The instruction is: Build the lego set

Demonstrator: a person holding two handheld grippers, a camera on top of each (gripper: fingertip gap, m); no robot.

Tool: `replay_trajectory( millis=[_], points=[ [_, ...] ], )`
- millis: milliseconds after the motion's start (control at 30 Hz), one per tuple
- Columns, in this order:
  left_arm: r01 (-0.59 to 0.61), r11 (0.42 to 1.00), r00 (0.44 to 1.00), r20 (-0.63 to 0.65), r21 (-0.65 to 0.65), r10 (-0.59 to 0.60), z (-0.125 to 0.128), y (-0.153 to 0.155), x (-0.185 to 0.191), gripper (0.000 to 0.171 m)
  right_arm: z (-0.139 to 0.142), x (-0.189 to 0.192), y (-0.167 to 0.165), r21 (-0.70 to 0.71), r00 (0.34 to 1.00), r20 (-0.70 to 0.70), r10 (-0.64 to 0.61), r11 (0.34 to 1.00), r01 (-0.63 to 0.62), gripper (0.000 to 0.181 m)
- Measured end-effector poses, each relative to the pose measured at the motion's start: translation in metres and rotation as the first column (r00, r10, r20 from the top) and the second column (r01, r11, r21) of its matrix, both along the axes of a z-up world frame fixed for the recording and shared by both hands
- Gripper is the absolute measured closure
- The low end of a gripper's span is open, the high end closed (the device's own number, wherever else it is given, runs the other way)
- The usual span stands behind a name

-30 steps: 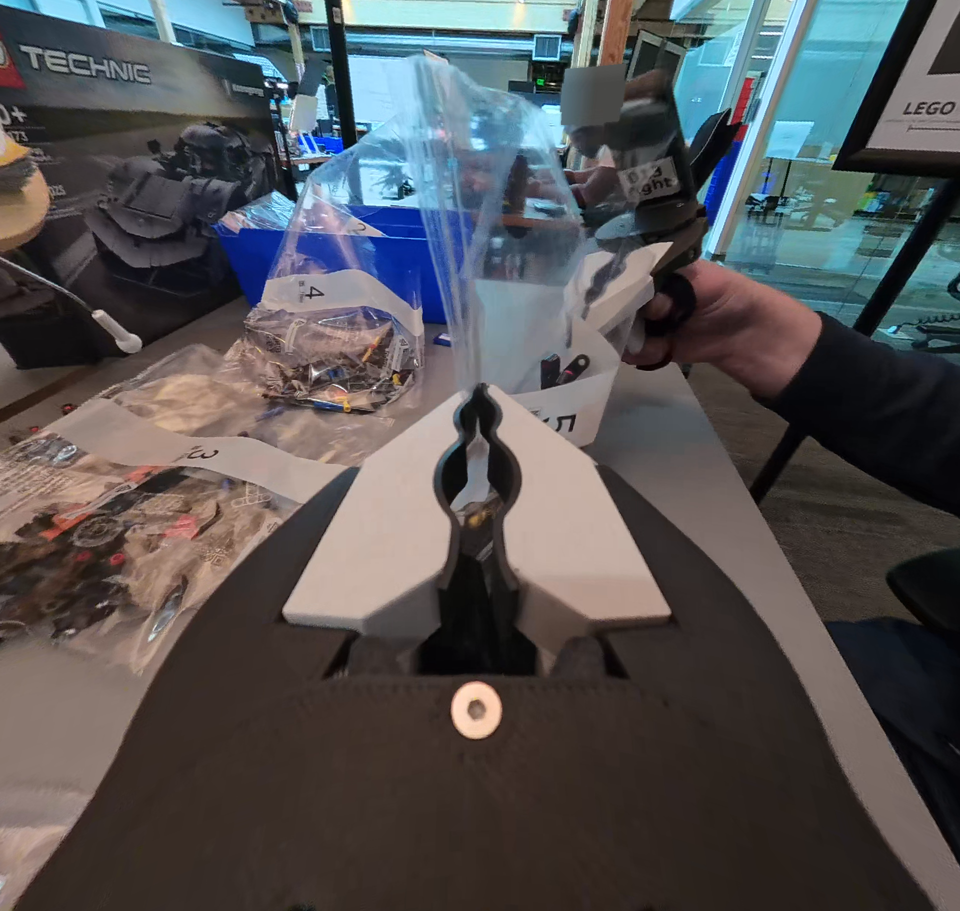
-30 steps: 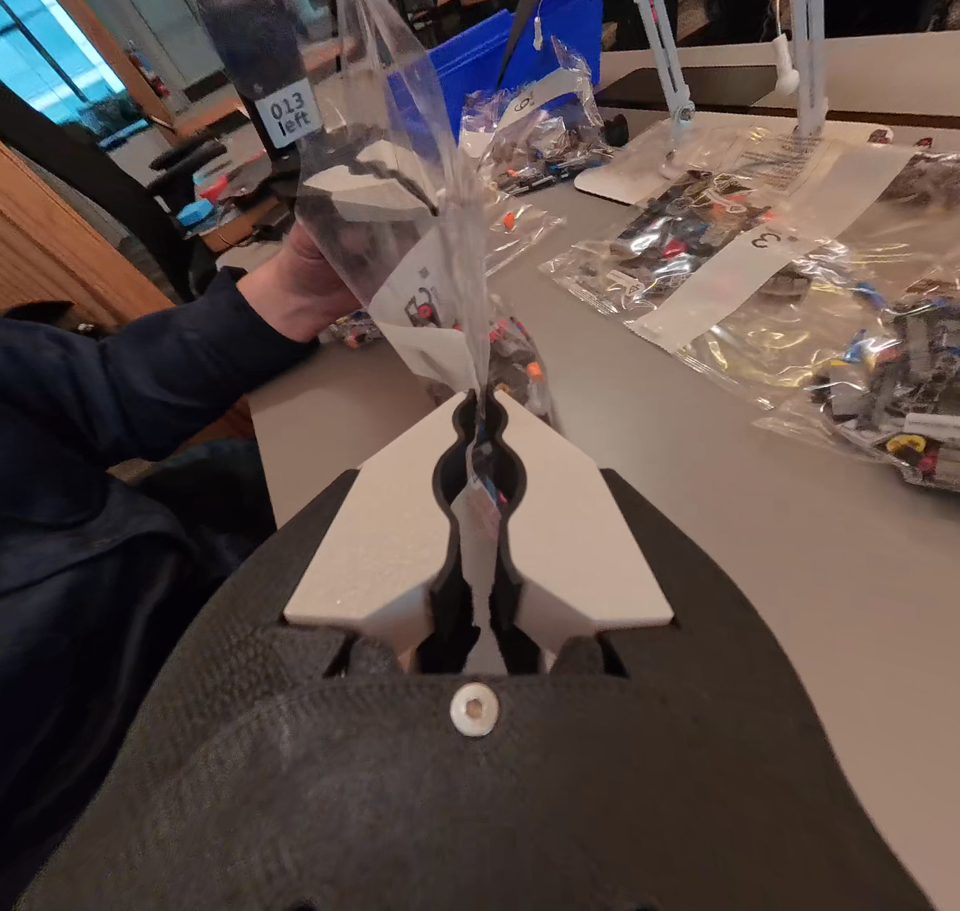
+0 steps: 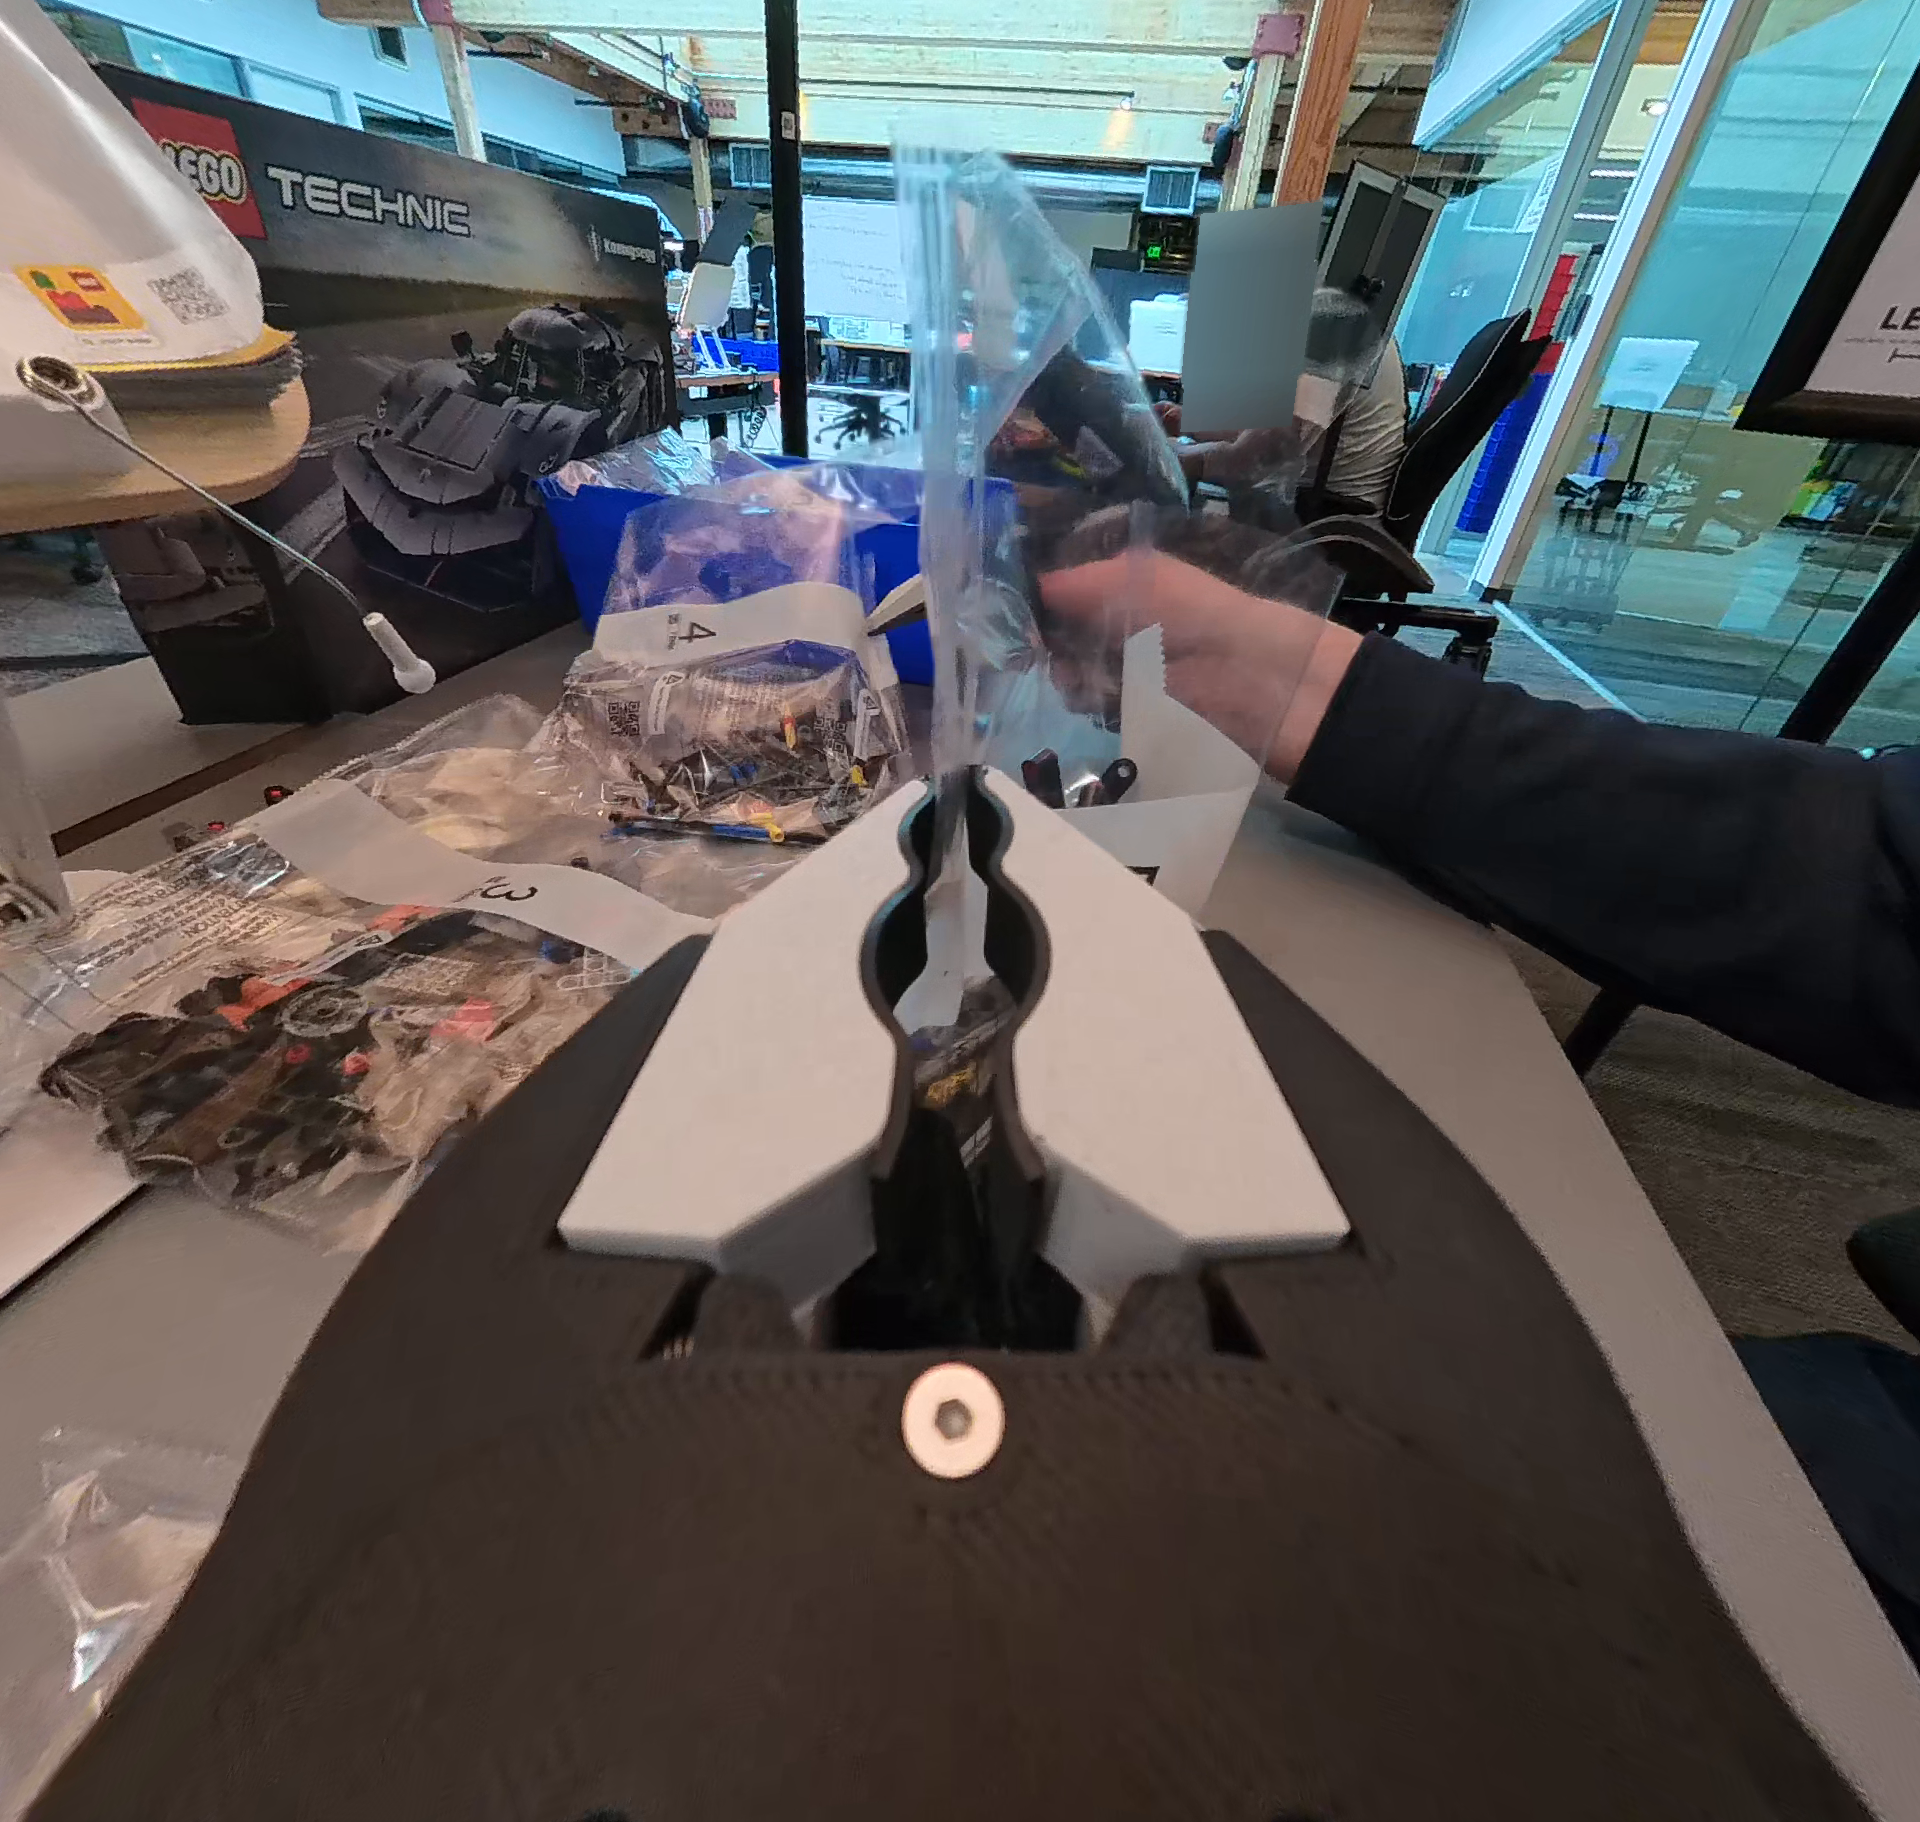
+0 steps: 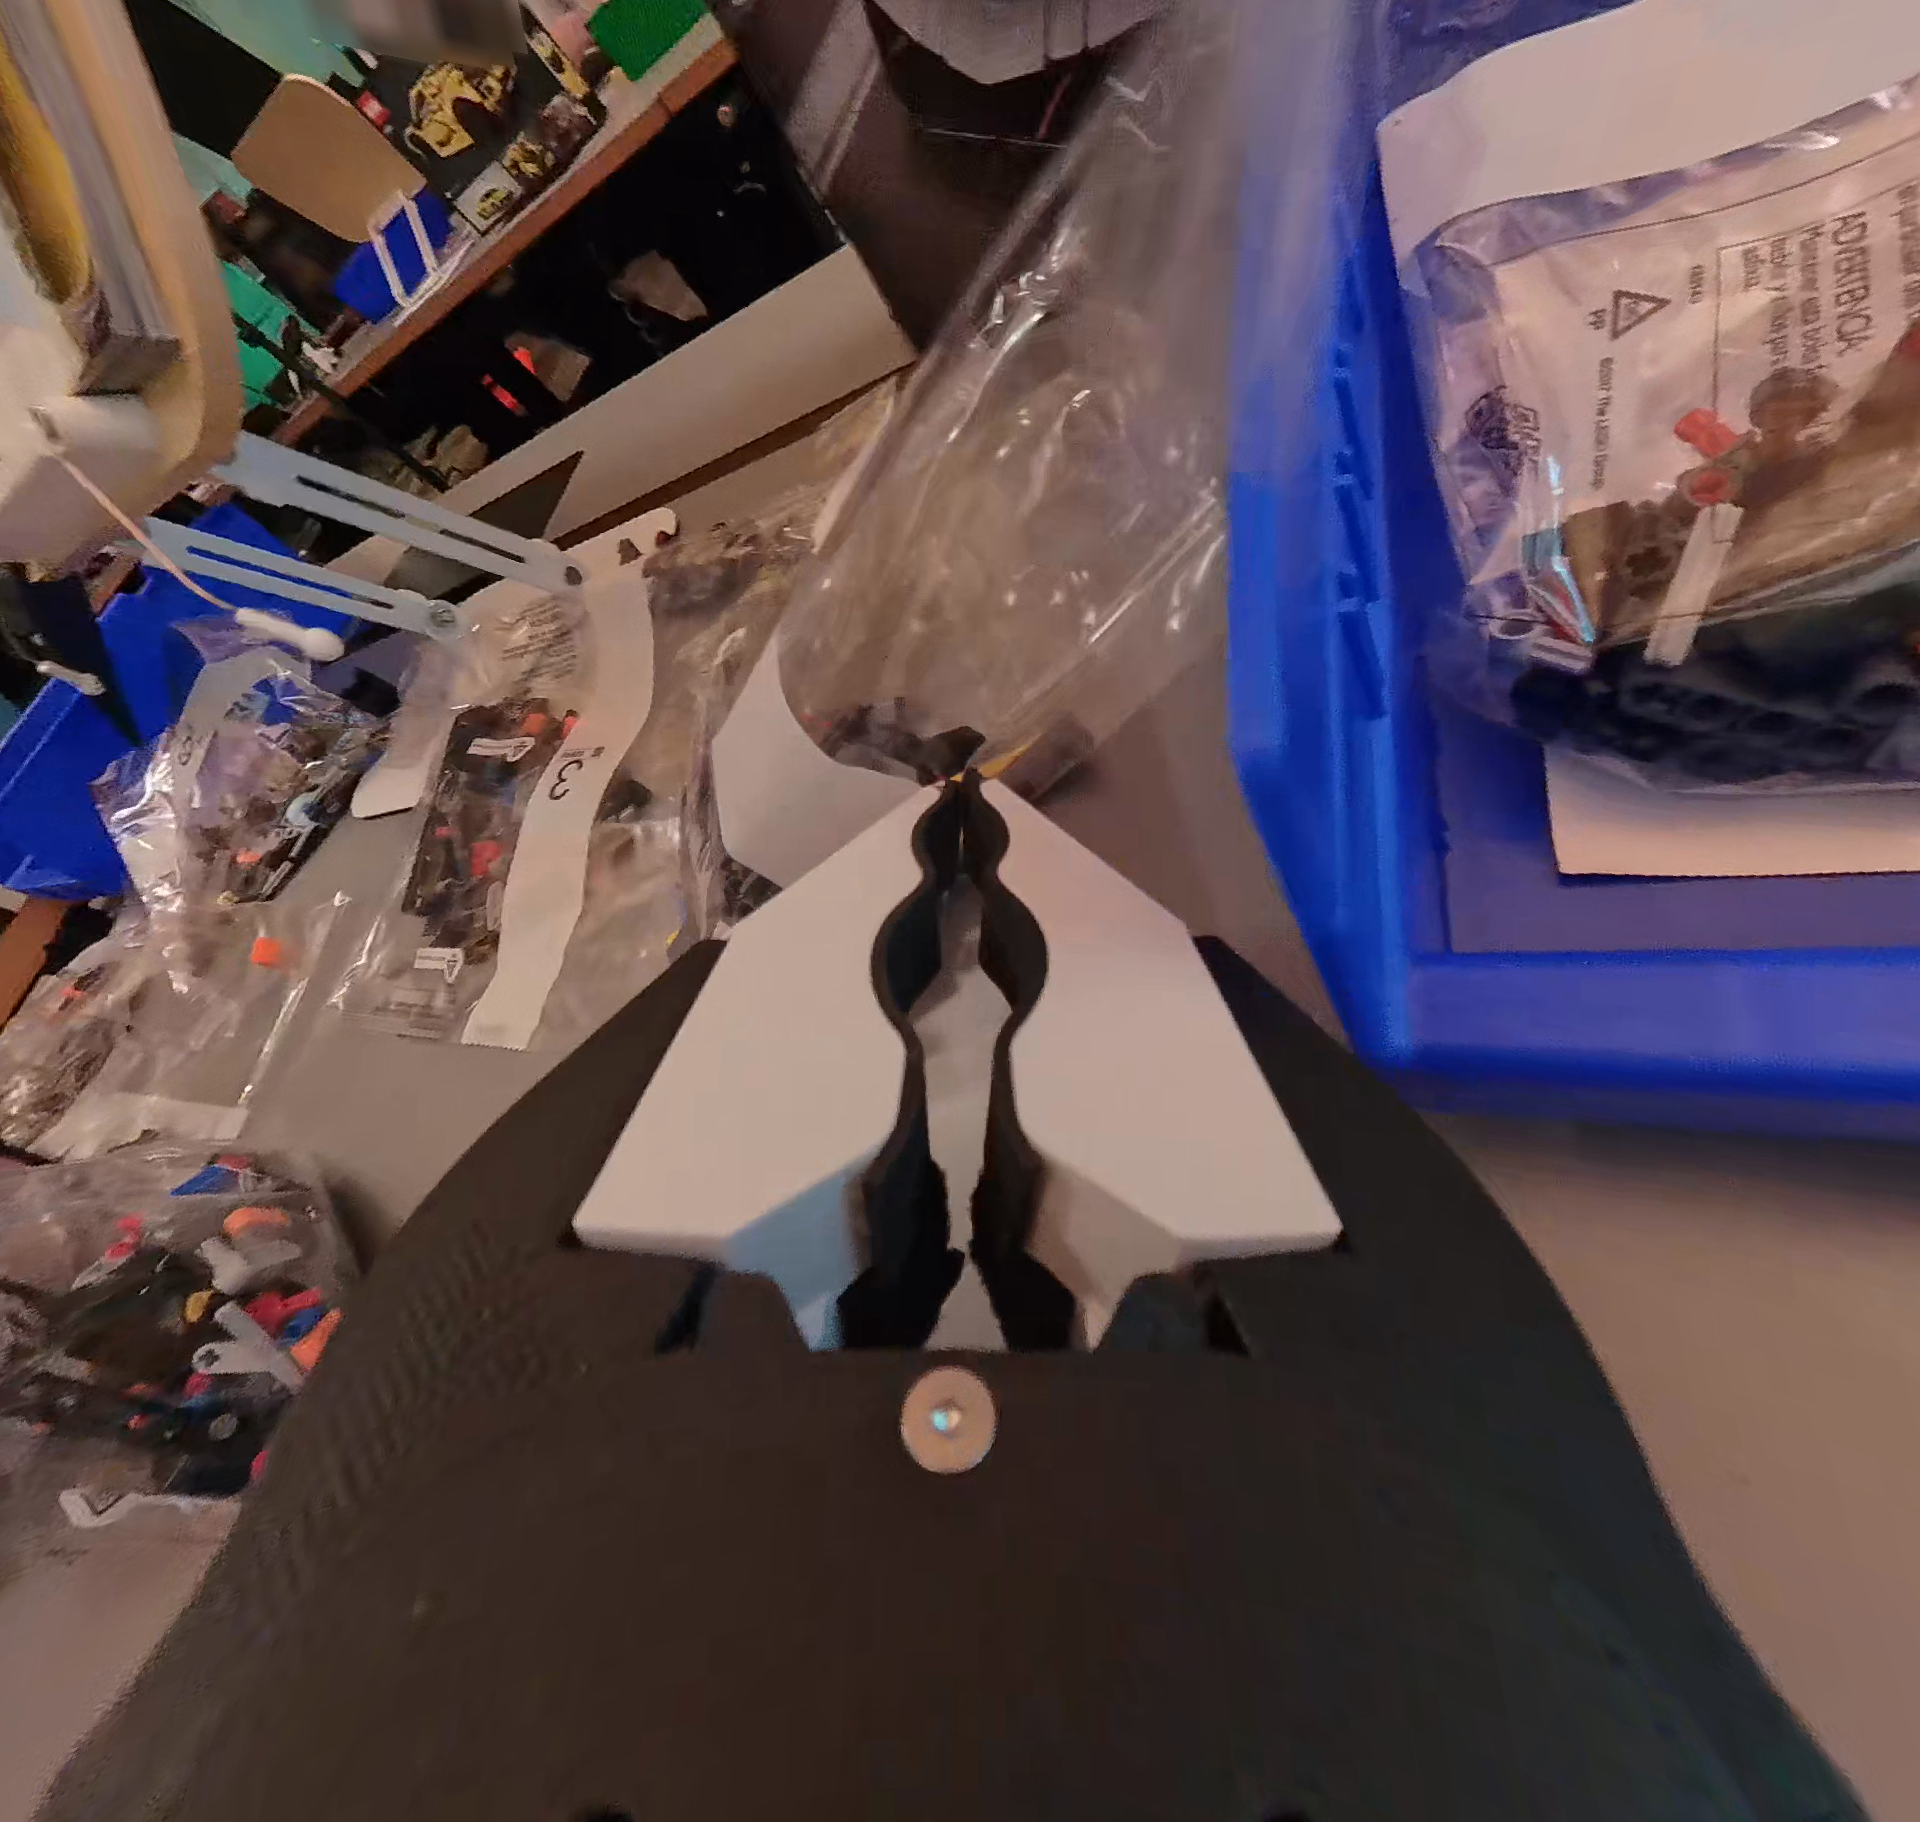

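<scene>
Left tongs [image 3: 954, 785] are pinched together, tips touching. Right tongs [image 4: 956, 790] likewise pinched tight. Right hand [image 3: 1195, 650], dark-sleeved forearm, reaches leftward.

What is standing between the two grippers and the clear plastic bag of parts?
Nothing visible. The left gripper is shut on the clear bag, whose film rises straight up from its fingertips. The right gripper pinches crumpled bag film at its tips too.

Little room on the desk
Bags of parts [image 3: 312, 1003] fill the left; blue bin [image 4: 1340, 629] blocks the right; bare desk [image 4: 1621, 1284] near
</scene>
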State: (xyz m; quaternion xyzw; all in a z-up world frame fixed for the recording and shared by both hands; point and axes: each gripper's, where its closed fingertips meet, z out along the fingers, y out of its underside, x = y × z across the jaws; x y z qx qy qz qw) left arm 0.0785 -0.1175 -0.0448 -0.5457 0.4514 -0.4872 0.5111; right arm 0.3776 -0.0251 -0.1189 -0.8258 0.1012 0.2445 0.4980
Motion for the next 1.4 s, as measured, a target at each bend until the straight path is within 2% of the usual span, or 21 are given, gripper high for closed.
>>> replay_trajectory(
  millis=[67, 167, 433, 667, 800, 900, 1133, 1267, 1333, 1400],
  points=[
    [-0.007, 1.0, 1.0, -0.001, 0.007, 0.007, 0.001, 0.001, -0.001, 0.169, 0.007, -0.008, -0.003, 0.032, 0.999, -0.005, 0.033, 0.999, -0.033, 0.181],
    [-0.014, 1.0, 1.0, 0.007, 0.007, 0.014, 0.003, 0.002, -0.002, 0.169, 0.025, -0.02, -0.011, 0.09, 0.994, 0.08, 0.077, 0.992, -0.084, 0.181],
    [-0.018, 1.0, 1.0, 0.013, 0.006, 0.018, 0.004, 0.003, -0.004, 0.17, 0.115, -0.051, -0.026, 0.298, 0.945, 0.258, 0.201, 0.914, -0.275, 0.181],
    [-0.017, 1.0, 1.0, 0.014, 0.007, 0.017, 0.004, 0.003, -0.003, 0.17, 0.163, -0.054, -0.022, 0.314, 0.914, 0.331, 0.236, 0.886, -0.342, 0.181],
    [-0.016, 1.0, 1.0, 0.014, 0.006, 0.016, 0.004, 0.002, -0.003, 0.17, 0.188, -0.043, -0.023, 0.316, 0.898, 0.385, 0.215, 0.883, -0.347, 0.181],
    [-0.017, 1.0, 1.0, 0.013, 0.007, 0.017, 0.004, 0.002, -0.003, 0.17, 0.218, -0.025, -0.026, 0.351, 0.9, 0.399, 0.175, 0.878, -0.326, 0.181],
    [-0.022, 1.0, 1.0, 0.013, 0.006, 0.022, 0.004, 0.004, -0.004, 0.17, 0.286, 0.043, -0.035, 0.398, 0.861, 0.507, -0.031, 0.895, -0.202, 0.181],
    [-0.022, 1.0, 1.0, 0.014, 0.003, 0.022, 0.005, 0.004, -0.004, 0.17, 0.289, 0.088, -0.027, 0.32, 0.761, 0.638, -0.119, 0.94, -0.121, 0.181],
    [-0.02, 1.0, 1.0, 0.014, 0.002, 0.02, 0.005, 0.004, -0.004, 0.17, 0.274, 0.101, -0.015, 0.26, 0.729, 0.676, -0.111, 0.961, -0.095, 0.181],
    [-0.022, 1.0, 1.0, 0.014, 0.002, 0.022, 0.004, 0.005, -0.004, 0.17, 0.247, 0.11, 0.002, 0.18, 0.692, 0.718, -0.081, 0.981, -0.071, 0.181]
  ],
)
